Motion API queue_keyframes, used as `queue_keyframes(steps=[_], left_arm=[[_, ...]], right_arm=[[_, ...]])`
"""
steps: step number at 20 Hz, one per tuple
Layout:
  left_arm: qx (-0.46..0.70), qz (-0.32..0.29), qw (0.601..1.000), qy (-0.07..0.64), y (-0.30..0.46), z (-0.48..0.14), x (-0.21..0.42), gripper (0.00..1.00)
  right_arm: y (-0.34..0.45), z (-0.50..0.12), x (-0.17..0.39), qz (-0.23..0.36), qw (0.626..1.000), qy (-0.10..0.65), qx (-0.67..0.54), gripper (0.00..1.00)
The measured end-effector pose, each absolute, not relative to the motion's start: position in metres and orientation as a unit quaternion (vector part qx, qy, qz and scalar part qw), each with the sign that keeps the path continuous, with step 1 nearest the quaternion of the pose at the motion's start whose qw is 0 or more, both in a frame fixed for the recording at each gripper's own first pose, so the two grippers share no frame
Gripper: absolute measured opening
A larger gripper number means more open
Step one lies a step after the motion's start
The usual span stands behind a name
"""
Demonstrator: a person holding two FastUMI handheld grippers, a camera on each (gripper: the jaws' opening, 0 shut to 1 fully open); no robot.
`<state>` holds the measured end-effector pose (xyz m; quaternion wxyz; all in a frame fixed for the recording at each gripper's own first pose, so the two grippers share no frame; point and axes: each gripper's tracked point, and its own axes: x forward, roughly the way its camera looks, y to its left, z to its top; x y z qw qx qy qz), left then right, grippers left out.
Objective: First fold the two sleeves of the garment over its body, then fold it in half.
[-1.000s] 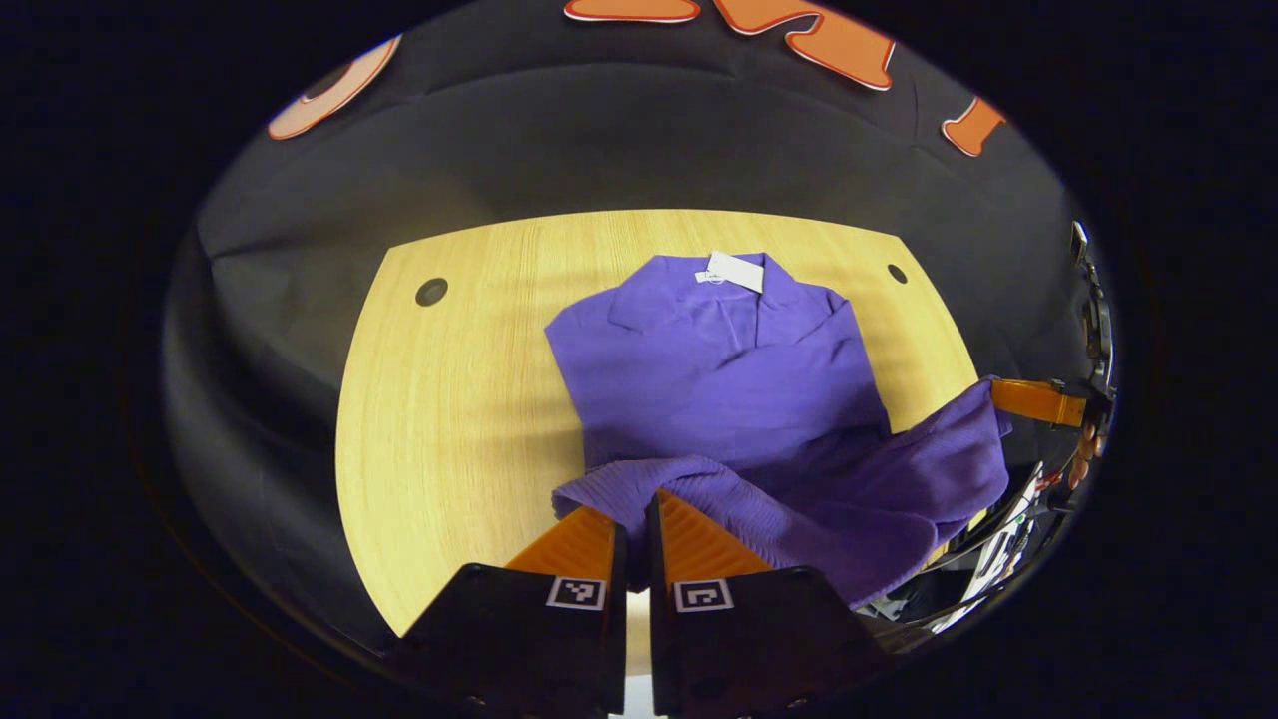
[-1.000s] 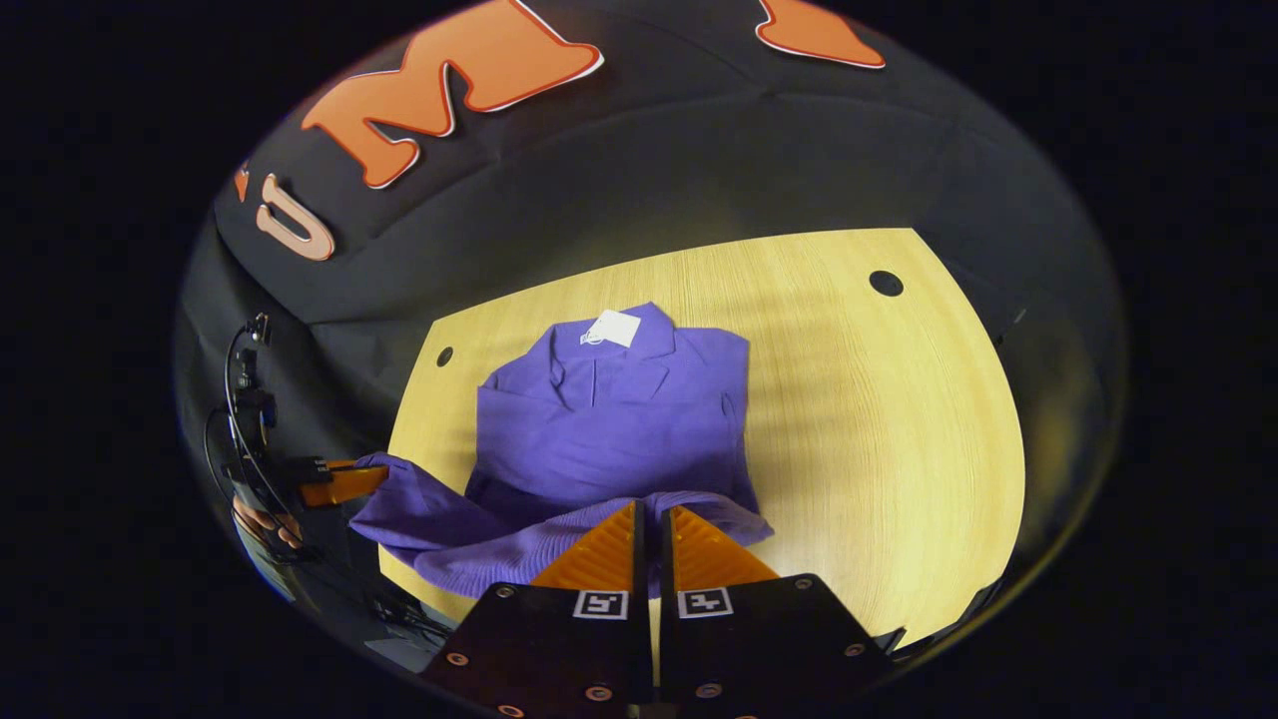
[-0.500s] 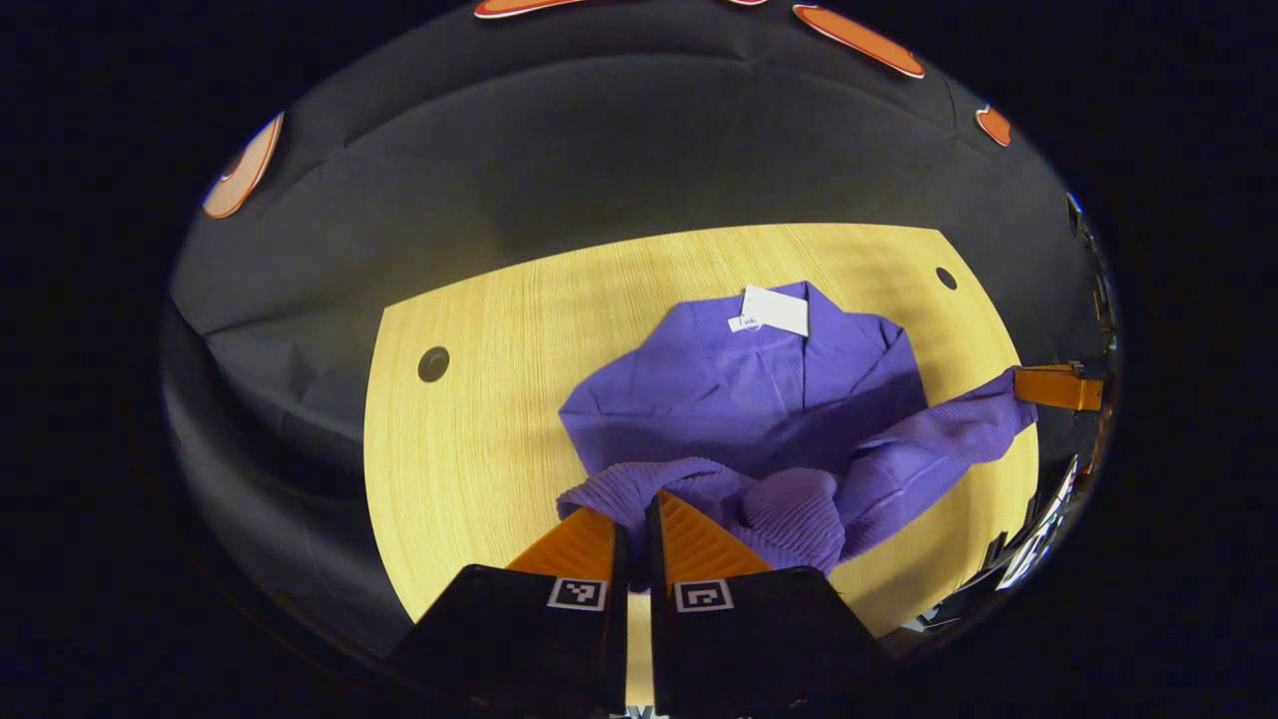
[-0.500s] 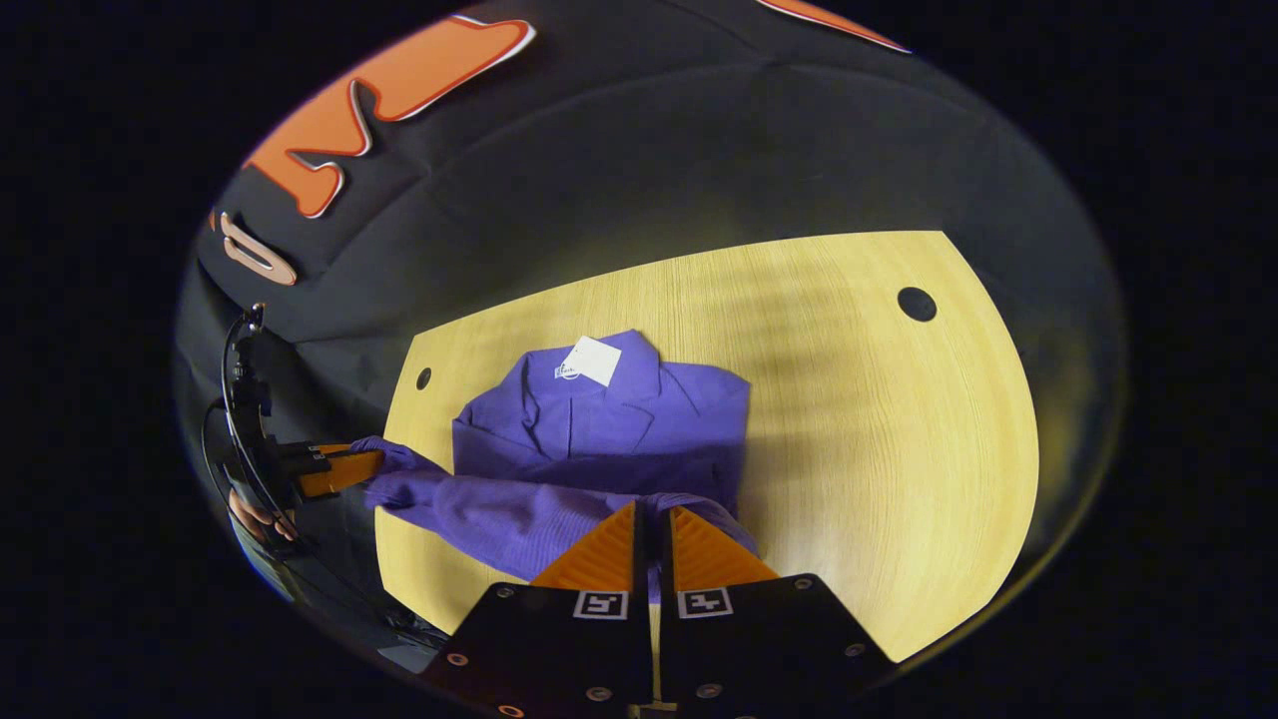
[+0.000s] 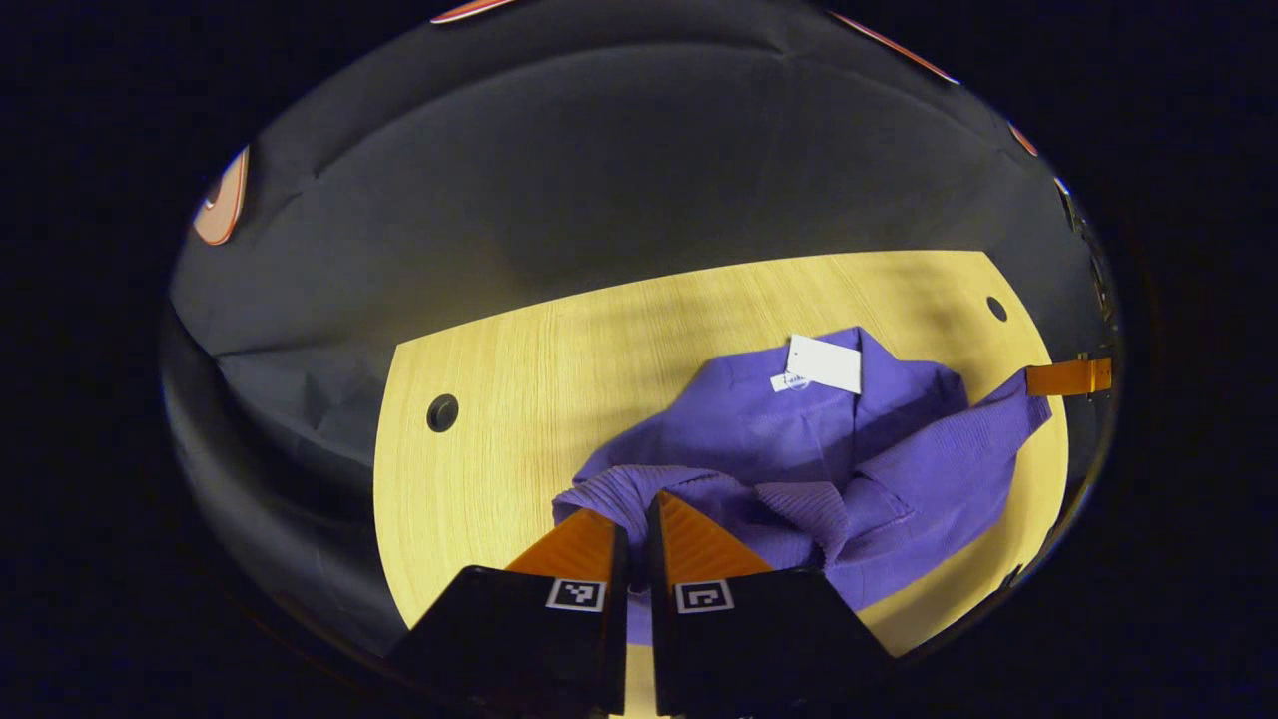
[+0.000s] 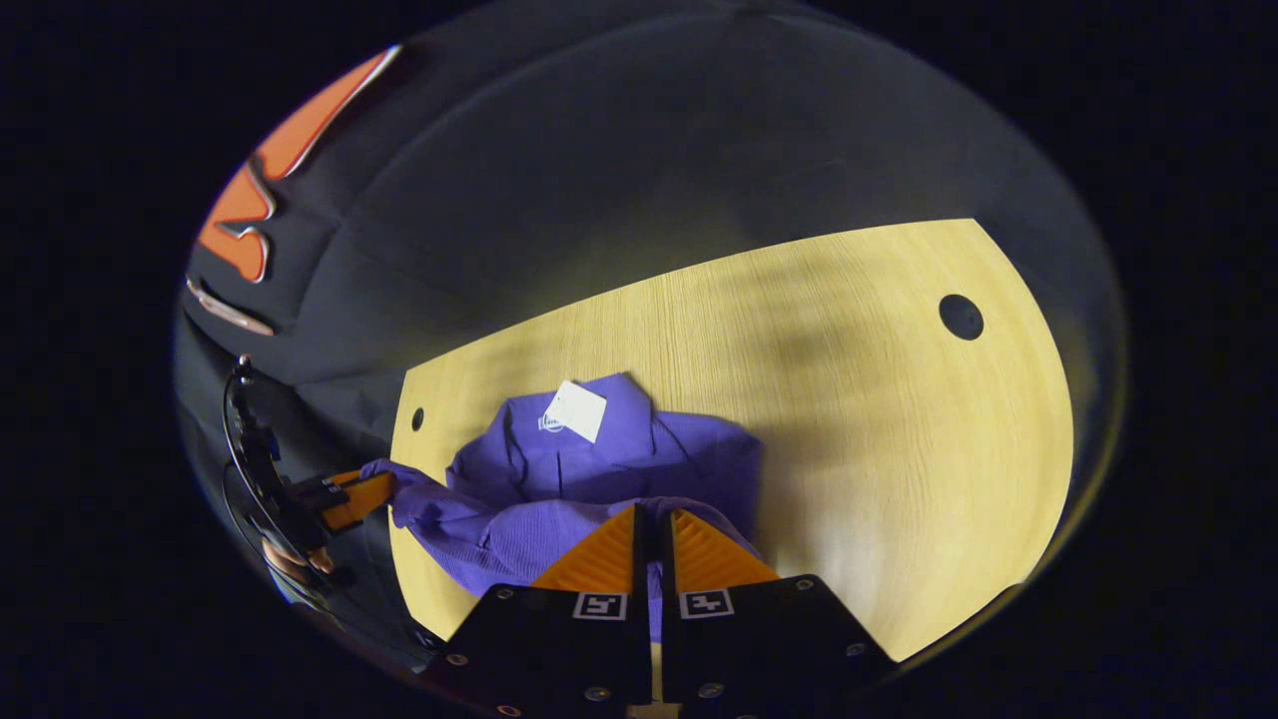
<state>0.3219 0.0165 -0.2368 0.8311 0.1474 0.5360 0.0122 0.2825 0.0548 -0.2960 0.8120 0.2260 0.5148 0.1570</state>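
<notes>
Purple sweater (image 5: 789, 449) spread on the bench (image 5: 479, 439), white tag (image 5: 825, 362) at its collar. Left gripper (image 5: 635, 509) clenched on the ribbed hem nearest the bench's front edge; right gripper (image 6: 652, 521) likewise clamped on the hem. Round hole (image 6: 960, 317) in the bench, well apart from the sweater.

One garment (image 5: 799, 469) — purple, lying on the one table (image 5: 479, 469). One white tag (image 5: 825, 362) sits at its collar, seen again in the right gripper view (image 6: 576, 410). The table has two round dark holes: one at the left (image 5: 442, 412) and one at the far right (image 5: 996, 308) in the left gripper view. Two grippers — the left gripper (image 5: 633, 514) and the right gripper (image 6: 653, 529) — two fingers apiece. One hand (image 6: 295, 561) is partly visible at the edge of the right gripper view.
</notes>
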Motion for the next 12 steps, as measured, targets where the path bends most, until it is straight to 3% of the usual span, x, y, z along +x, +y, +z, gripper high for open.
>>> queue_keyframes(steps=[6,9,10,11,12], left_arm=[[0.187,0.039,0.867,0.461,0.024,-0.221,0.357,0.19],[0.221,0.052,0.876,0.426,0.029,-0.200,0.370,0.25],[0.227,0.054,0.880,0.415,0.028,-0.192,0.372,0.30],[0.226,0.052,0.884,0.405,0.026,-0.186,0.374,0.33],[0.223,0.051,0.890,0.396,0.022,-0.179,0.374,0.32]], right_arm=[[0.062,-0.287,0.315,0.155,0.811,0.485,0.287,0.10],[0.061,-0.277,0.322,0.159,0.818,0.466,0.298,0.26],[0.058,-0.272,0.327,0.156,0.824,0.454,0.301,0.19],[0.054,-0.266,0.330,0.155,0.829,0.442,0.305,0.51],[0.051,-0.260,0.329,0.152,0.832,0.435,0.308,0.30]])
